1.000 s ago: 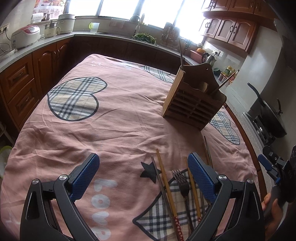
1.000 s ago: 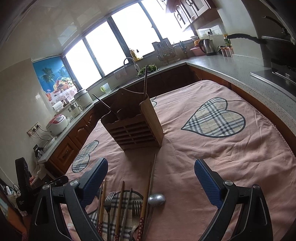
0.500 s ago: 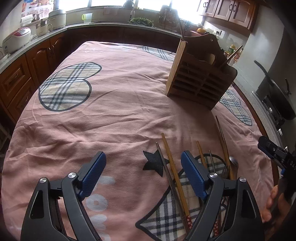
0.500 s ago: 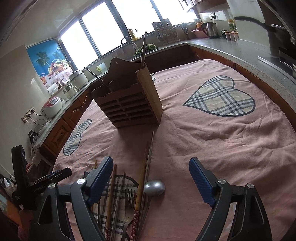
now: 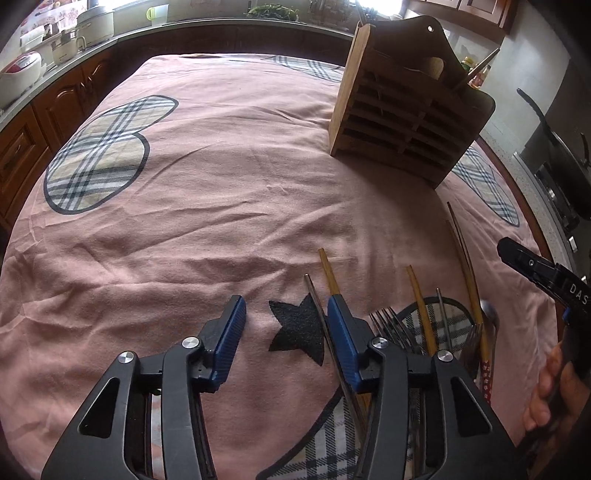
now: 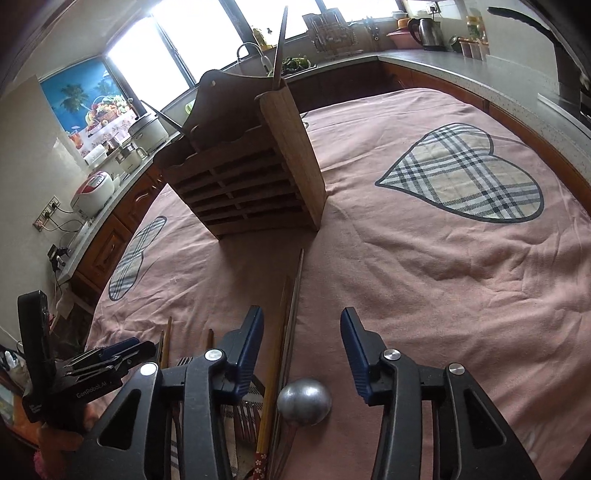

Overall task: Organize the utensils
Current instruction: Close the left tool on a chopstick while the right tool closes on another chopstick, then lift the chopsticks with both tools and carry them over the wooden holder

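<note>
Several utensils lie on the pink cloth: wooden chopsticks [image 5: 330,275], a metal chopstick [image 5: 314,295], forks [image 5: 388,325] and a metal spoon [image 6: 304,400]. A wooden slatted holder [image 5: 402,118] stands beyond them, also in the right wrist view [image 6: 251,184], with a few utensils in it. My left gripper [image 5: 284,332] is open and low over the cloth, its right finger over the chopsticks. My right gripper [image 6: 302,347] is open, low over a long pair of chopsticks [image 6: 291,317] and the spoon's bowl.
The pink tablecloth [image 5: 221,184] with plaid hearts covers the table. Kitchen counters with rice cookers [image 6: 94,188], a kettle [image 6: 424,33] and a sink surround it. A black pan [image 5: 554,147] sits on a stove at the right.
Both grippers have moved lower and forward toward the utensils and have narrowed, though both are still open. The holder looms larger in both views.
</note>
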